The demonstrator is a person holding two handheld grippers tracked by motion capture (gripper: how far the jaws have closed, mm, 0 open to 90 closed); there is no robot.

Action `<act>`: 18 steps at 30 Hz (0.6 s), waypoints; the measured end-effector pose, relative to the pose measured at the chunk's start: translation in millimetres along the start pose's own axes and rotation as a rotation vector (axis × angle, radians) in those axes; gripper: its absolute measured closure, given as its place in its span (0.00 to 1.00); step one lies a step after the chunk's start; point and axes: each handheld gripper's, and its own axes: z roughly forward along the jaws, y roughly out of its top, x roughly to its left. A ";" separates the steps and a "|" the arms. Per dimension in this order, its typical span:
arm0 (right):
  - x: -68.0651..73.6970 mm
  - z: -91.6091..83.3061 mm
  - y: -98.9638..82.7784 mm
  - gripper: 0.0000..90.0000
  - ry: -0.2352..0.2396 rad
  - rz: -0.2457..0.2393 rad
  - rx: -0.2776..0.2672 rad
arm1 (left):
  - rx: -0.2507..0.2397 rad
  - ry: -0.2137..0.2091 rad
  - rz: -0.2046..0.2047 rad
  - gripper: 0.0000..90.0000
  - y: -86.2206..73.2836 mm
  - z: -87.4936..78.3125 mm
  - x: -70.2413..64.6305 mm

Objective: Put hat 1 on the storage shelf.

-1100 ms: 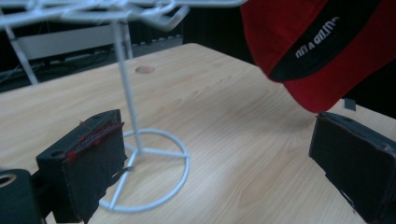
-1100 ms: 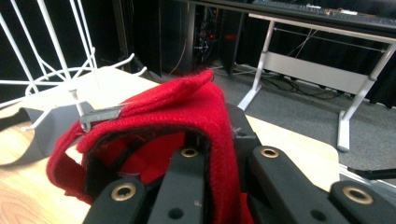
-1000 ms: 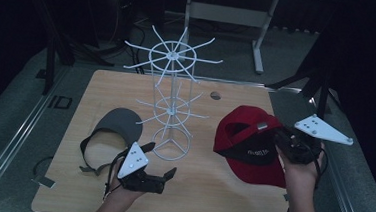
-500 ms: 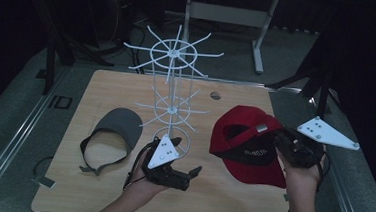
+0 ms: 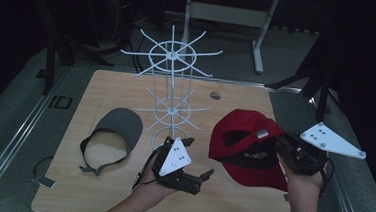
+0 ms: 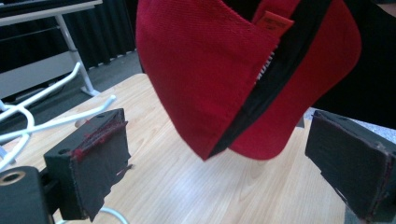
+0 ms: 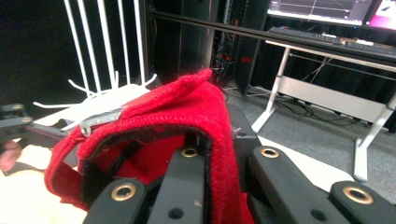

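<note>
**A:** Right gripper view has my right gripper [image 7: 205,154] pinched on the red cap [image 7: 187,107] at its back edge, lifted off the table [image 5: 127,89]. What worries you?

**B:** That thin bite. If the fabric slips, the cap drops.

**A:** My left gripper [image 6: 233,163] hangs wide apart just under the cap's lower edge, gripping nothing.

**B:** Close too early and you catch only the strap. And the rack [image 5: 171,60] stands near; a swing could snag its prongs and tip it.
</note>
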 end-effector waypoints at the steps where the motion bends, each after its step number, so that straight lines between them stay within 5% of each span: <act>1: 1.2 -0.4 0.8 0.97 0.001 -0.003 -0.003 | 0.000 0.001 0.005 0.07 1.2 1.1 -0.1; 18: 15.1 -10.5 10.4 0.97 0.067 -0.028 -0.041 | -0.014 0.012 0.063 0.09 38.1 21.3 12.5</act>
